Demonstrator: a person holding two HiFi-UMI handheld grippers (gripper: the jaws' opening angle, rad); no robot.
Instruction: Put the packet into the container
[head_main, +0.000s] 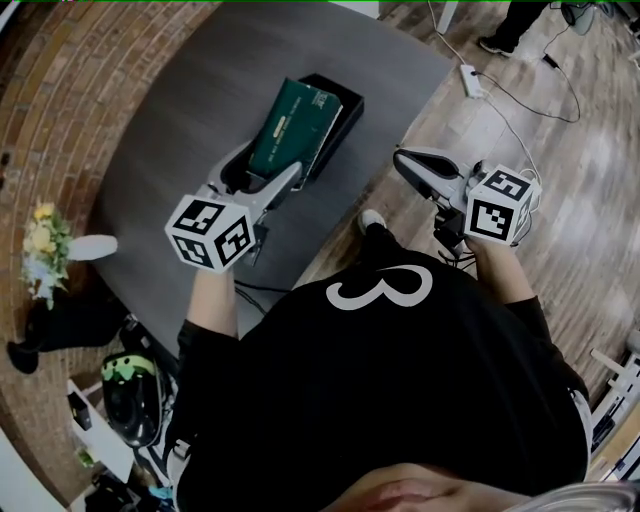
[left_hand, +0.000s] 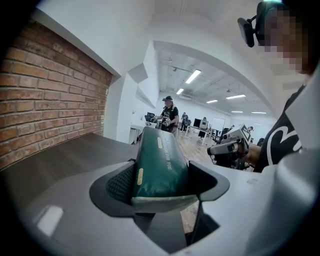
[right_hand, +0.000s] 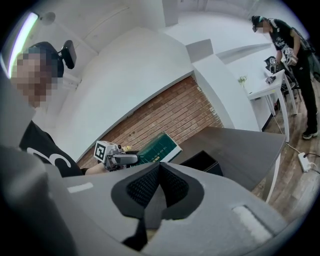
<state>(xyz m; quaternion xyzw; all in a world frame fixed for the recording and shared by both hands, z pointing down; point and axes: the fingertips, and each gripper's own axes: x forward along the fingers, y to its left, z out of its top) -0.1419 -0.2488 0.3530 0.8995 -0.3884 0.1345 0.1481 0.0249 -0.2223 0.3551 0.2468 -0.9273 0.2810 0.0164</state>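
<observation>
far to the left of the left gripper, a small bunch of yellow and white flowers (head_main: 40, 240) sits in a white vase at the rim of the round dark grey matte table (head_main: 170, 110).

the left gripper (head_main: 265, 168), grey moulded plastic with a cube of black and white square markers at its rear, is clamped on the near end of the dark green glossy soft packet (head_main: 295, 122). in the left gripper view the two black dimpled pads press on either side of the plump, pillow-shaped packet (left_hand: 161, 160), whose flat crimped seam lies nearest the camera. the jaws stand wide around it.

the packet reaches away from this gripper, tilted, with its far end over the black rectangular open-topped container (head_main: 348, 105), which rests on the table just beyond the jaws. in the right gripper view the packet (right_hand: 161, 146) is lifted above the table, and the container (right_hand: 202, 161) sits lower, to its right.

the right gripper (head_main: 408, 165), of the same grey plastic, hangs off the table edge over the pale wooden plank floor (head_main: 570, 170), well to the right of the container. its textured black pads (right_hand: 172, 187) meet with nothing between them.

beyond it, a white power strip (head_main: 470, 80) and cable lie on the floor.
</observation>
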